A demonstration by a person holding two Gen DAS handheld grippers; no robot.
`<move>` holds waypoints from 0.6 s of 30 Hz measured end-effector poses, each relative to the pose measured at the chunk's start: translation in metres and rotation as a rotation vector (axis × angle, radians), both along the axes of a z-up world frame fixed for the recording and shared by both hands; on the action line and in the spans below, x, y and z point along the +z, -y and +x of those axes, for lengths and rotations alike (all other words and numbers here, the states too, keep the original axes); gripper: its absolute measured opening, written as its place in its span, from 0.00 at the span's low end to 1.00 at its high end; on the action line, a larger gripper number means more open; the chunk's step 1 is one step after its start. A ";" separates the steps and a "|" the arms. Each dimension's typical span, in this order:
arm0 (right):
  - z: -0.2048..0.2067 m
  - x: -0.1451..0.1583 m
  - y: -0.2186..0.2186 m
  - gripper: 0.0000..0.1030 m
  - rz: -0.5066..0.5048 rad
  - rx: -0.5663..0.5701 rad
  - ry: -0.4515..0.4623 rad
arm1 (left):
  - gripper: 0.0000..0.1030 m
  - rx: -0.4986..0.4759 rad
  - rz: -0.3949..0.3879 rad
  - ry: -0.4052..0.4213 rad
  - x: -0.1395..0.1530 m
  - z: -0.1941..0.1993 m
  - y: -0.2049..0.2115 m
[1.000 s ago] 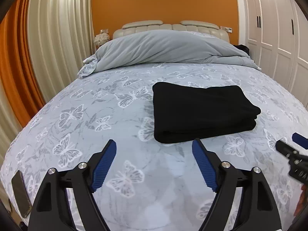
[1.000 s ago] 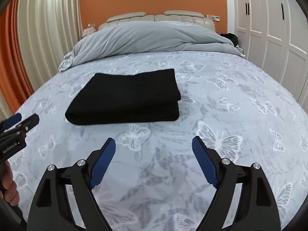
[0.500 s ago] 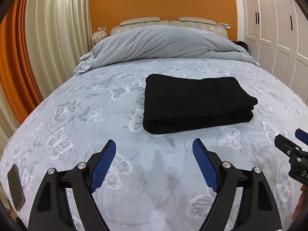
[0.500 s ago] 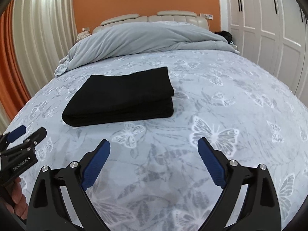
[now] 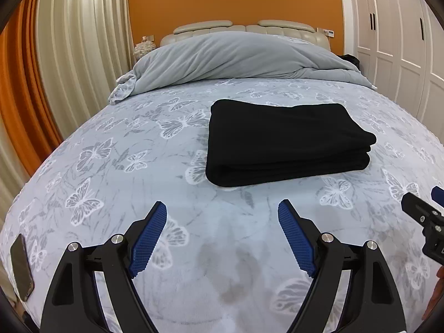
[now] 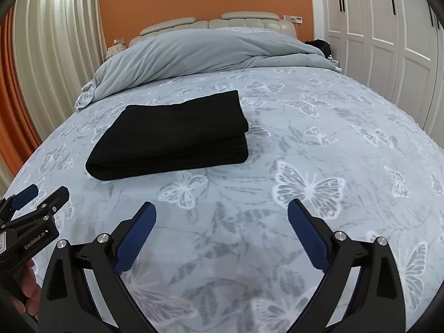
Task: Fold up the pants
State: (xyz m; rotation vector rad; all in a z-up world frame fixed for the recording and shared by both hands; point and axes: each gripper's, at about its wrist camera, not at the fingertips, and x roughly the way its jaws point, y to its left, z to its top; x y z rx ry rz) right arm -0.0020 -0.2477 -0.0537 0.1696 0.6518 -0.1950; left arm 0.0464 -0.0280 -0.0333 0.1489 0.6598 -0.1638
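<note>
The black pants lie folded in a flat rectangular stack on the butterfly-print bed cover, and the right wrist view shows the pants left of centre. My left gripper hovers over the cover in front of the stack, open, nothing between its blue pads. My right gripper hangs to the right of the stack, its jaws opening wider, with nothing between them. Each gripper shows at the other view's edge: the right gripper at the far right, the left gripper at the far left.
A bunched grey duvet lies across the head of the bed before a cream headboard. A dark phone rests at the cover's left edge. Curtains hang on the left, white wardrobe doors stand on the right.
My right gripper's jaws have spread wider. Both views have shifted a little, with the folded pants sitting slightly higher in the left view; the pants themselves have not moved.
</note>
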 end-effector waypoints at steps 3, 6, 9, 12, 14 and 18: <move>0.000 0.000 -0.003 0.91 -0.008 0.006 -0.001 | 0.77 -0.001 0.001 0.000 0.000 0.000 0.000; 0.000 -0.001 -0.005 0.91 -0.017 0.008 0.001 | 0.77 0.000 0.001 0.000 0.000 0.000 0.000; 0.000 0.000 -0.004 0.91 -0.016 0.007 0.002 | 0.77 -0.001 0.005 0.001 -0.001 0.000 0.000; 0.000 0.000 -0.005 0.92 -0.018 0.006 0.002 | 0.77 0.001 0.007 0.002 -0.001 0.000 0.000; -0.001 0.000 -0.005 0.92 -0.022 0.006 0.002 | 0.77 0.003 0.007 0.001 -0.001 0.001 0.000; 0.000 0.000 -0.005 0.92 -0.028 0.002 0.002 | 0.78 0.003 0.011 0.005 -0.002 0.000 0.000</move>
